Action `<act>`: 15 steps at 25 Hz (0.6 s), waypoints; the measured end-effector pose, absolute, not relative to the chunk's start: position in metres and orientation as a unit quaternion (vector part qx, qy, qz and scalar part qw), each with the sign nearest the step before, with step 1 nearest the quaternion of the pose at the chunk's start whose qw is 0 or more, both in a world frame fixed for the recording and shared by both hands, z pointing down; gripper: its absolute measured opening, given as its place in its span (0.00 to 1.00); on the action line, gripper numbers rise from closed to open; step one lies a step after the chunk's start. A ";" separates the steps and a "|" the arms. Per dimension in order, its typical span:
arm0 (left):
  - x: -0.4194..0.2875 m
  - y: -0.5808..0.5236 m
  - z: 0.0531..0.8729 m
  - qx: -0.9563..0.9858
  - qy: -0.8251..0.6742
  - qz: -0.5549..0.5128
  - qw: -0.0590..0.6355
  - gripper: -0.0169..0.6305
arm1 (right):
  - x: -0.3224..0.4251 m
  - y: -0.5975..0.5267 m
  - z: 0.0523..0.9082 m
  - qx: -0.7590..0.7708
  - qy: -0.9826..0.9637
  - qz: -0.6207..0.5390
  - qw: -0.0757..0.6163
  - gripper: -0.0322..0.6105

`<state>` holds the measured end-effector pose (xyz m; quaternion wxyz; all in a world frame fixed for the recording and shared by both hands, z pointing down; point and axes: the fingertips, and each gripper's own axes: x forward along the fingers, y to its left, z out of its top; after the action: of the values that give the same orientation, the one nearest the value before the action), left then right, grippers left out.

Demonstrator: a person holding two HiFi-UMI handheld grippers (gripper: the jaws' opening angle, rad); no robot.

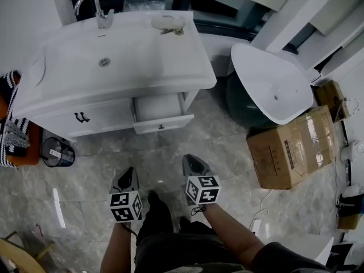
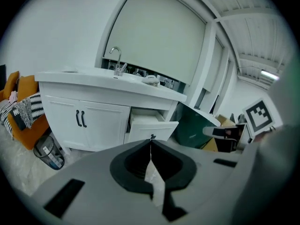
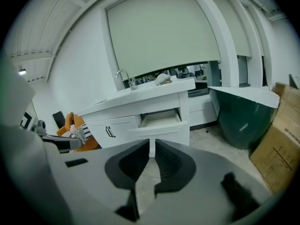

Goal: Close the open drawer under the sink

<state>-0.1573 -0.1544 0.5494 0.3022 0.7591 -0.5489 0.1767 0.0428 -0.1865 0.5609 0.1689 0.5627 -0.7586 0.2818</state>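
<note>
A white vanity (image 1: 62,92) with a sink and a chrome faucet (image 1: 96,10) stands at the wall. Under its right half a white drawer (image 1: 163,123) is pulled out, its inside bare. The drawer (image 2: 152,129) lies straight ahead in the left gripper view and the drawer (image 3: 161,128) also straight ahead in the right gripper view. My left gripper (image 1: 128,173) and right gripper (image 1: 192,160) hang side by side over the floor, well short of the drawer front. Both point toward it. Each has its jaws together, with nothing in them.
A dark green tub with a white rim (image 1: 273,90) stands right of the vanity, with a cardboard box (image 1: 290,149) in front of it. A small bin (image 1: 57,152) and an orange seat with a striped cloth (image 1: 11,135) are at the left. Marble floor lies between me and the drawer.
</note>
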 end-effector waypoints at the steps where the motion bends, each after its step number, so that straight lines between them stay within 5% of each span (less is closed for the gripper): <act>1: -0.160 -0.158 0.557 0.759 -0.545 0.180 0.306 0.05 | 0.041 -0.191 0.568 0.568 -0.752 0.283 0.175 0.10; 15: -0.172 -0.205 0.623 0.761 -0.532 0.177 0.325 0.05 | 0.008 -0.247 0.648 0.587 -0.727 0.294 0.203 0.10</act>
<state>-0.1717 -0.2051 0.6234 0.3253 0.7612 -0.5323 0.1774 0.0082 -0.2471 0.6478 0.2031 0.5869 -0.7266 0.2940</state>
